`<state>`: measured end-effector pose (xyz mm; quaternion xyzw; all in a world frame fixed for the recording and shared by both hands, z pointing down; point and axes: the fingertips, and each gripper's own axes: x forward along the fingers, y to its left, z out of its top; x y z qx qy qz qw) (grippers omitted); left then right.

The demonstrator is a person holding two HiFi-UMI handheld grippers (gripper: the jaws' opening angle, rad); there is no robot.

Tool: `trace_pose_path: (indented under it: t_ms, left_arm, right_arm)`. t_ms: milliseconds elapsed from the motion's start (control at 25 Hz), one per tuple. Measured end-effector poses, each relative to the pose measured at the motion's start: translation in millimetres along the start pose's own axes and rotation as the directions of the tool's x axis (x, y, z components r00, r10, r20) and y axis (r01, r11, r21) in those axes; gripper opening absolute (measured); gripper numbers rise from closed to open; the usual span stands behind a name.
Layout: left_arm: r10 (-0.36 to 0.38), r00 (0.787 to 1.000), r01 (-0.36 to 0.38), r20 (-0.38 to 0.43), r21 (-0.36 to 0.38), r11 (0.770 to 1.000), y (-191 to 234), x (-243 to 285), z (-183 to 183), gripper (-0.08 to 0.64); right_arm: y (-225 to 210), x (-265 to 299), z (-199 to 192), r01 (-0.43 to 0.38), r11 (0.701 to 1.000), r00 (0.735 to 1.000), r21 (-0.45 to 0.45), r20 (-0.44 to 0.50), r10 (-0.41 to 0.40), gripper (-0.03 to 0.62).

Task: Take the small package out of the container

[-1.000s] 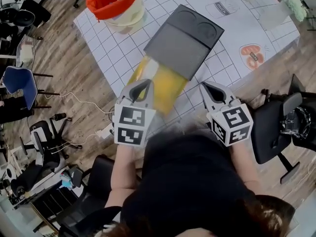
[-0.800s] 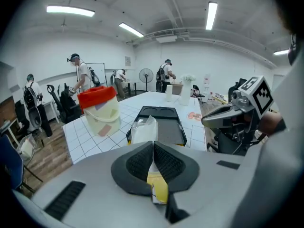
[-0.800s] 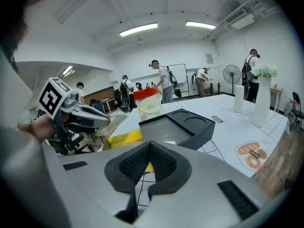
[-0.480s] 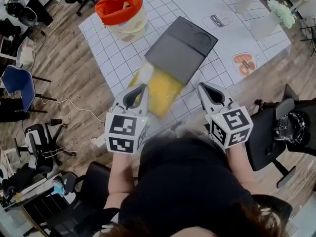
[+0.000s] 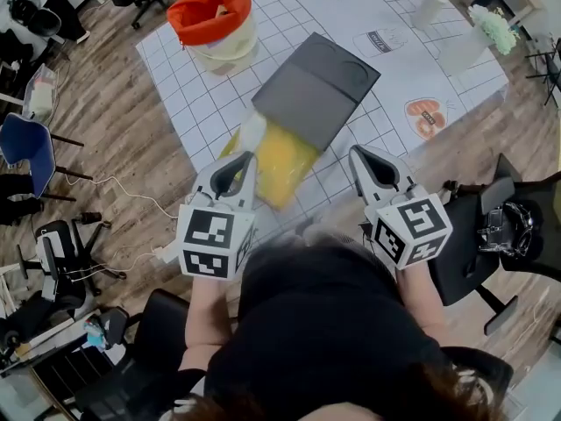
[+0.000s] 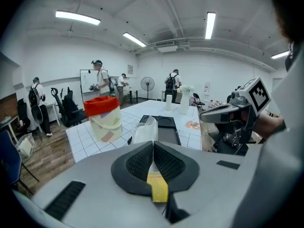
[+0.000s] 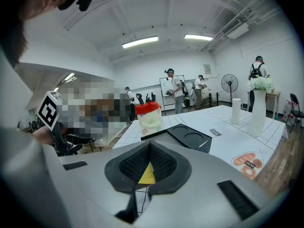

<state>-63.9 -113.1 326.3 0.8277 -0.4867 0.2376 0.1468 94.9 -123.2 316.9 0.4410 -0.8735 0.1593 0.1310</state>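
A yellow package in a clear plastic bag lies on the white gridded table, with its far end at the open near side of the black container. My left gripper is at the bag's left edge, shut on the bag. In the left gripper view, clear film and yellow show between the closed pads of the left gripper. My right gripper hovers to the right of the package, apart from it. The right gripper is shut, with nothing seen in its grip.
A bucket with a red-orange liner stands at the table's far left. A white vase with flowers stands far right, and printed pictures lie flat on the table. Office chairs surround the table's near edge. Several people stand in the background.
Both grippers have risen a little above the table's near edge. The left one keeps its hold on the bag and the right one stays shut.
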Motion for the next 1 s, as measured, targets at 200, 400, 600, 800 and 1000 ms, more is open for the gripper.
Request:
trace_pose_path:
  t_ms: [200, 400, 600, 800, 1000]
  left_arm:
    - [-0.005, 1.000, 0.005, -0.009, 0.000, 1.000, -1, 1, -2, 0.032]
    - [-0.003, 1.000, 0.003, -0.019, 0.007, 1.000, -1, 4, -4, 0.032]
    - [-0.007, 0.999, 0.008, -0.034, 0.016, 1.000, 0, 6, -7, 0.032]
    - [-0.013, 0.999, 0.014, -0.047, 0.025, 1.000, 0, 9, -9, 0.032]
    - [-0.012, 0.999, 0.014, -0.051, 0.029, 0.999, 1, 12, -9, 0.032]
  right_arm:
    - [-4, -2, 1, 0.013, 1.000, 1.000, 0.014, 0.007, -0.013, 0.015]
    - [-8, -1, 1, 0.018, 1.000, 1.000, 0.021, 0.013, -0.019, 0.015]
    - [-9, 1, 1, 0.022, 0.999, 1.000, 0.025, 0.011, -0.023, 0.015]
    - [-11, 2, 2, 0.030, 0.999, 0.999, 0.029, 0.018, -0.030, 0.015]
    - [-16, 5, 1, 0.036, 0.999, 0.999, 0.036, 0.018, -0.036, 0.015]
